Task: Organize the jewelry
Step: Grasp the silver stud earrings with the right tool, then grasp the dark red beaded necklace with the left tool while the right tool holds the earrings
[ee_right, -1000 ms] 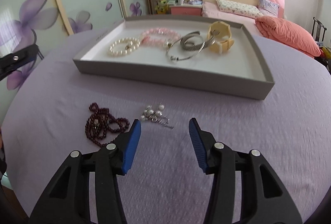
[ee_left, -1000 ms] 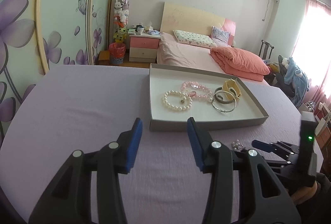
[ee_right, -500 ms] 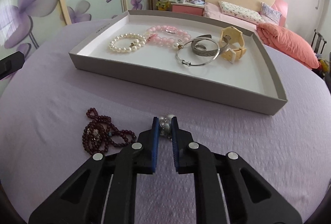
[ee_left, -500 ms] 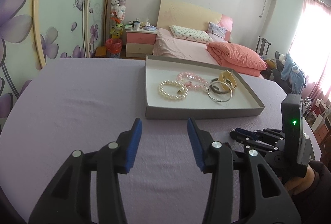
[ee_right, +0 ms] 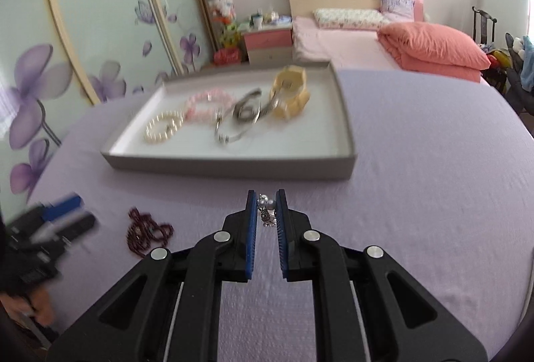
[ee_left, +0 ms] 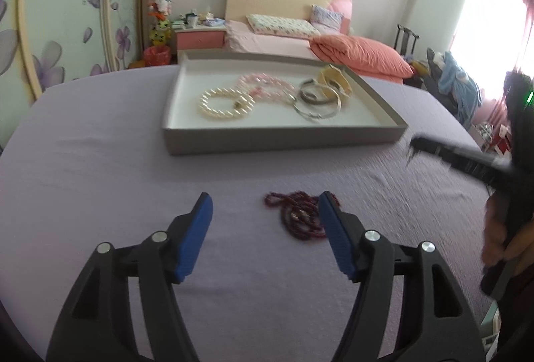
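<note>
The right hand-held gripper (ee_right: 266, 208) is clamped on a small pearl-and-silver jewelry piece (ee_right: 267, 207), which sits pinched between the tips of its 2 blue pads with a short silver chain dangling below. It is held above the lilac tabletop (ee_right: 417, 195), with the gray tray (ee_right: 233, 166) straight ahead at 12 o'clock.

The tray holds a white pearl bracelet (ee_right: 163, 126), a pink bead bracelet (ee_right: 205, 105), silver bangles (ee_right: 245, 115) and a cream watch (ee_right: 290, 91).

The left hand-held gripper (ee_left: 265, 221) has its jaws opening, and nothing is pressed between the pads. A dark red bead necklace (ee_left: 297, 216) lies heaped on the tabletop just ahead of it, toward 1 o'clock, close to the right pad; part of it is hidden behind that pad. From the right wrist view the same necklace lies at 9 o'clock of the clamped gripper, between the 2 tools. The tray stands beyond the necklace at 12 o'clock in the left wrist view.
</note>
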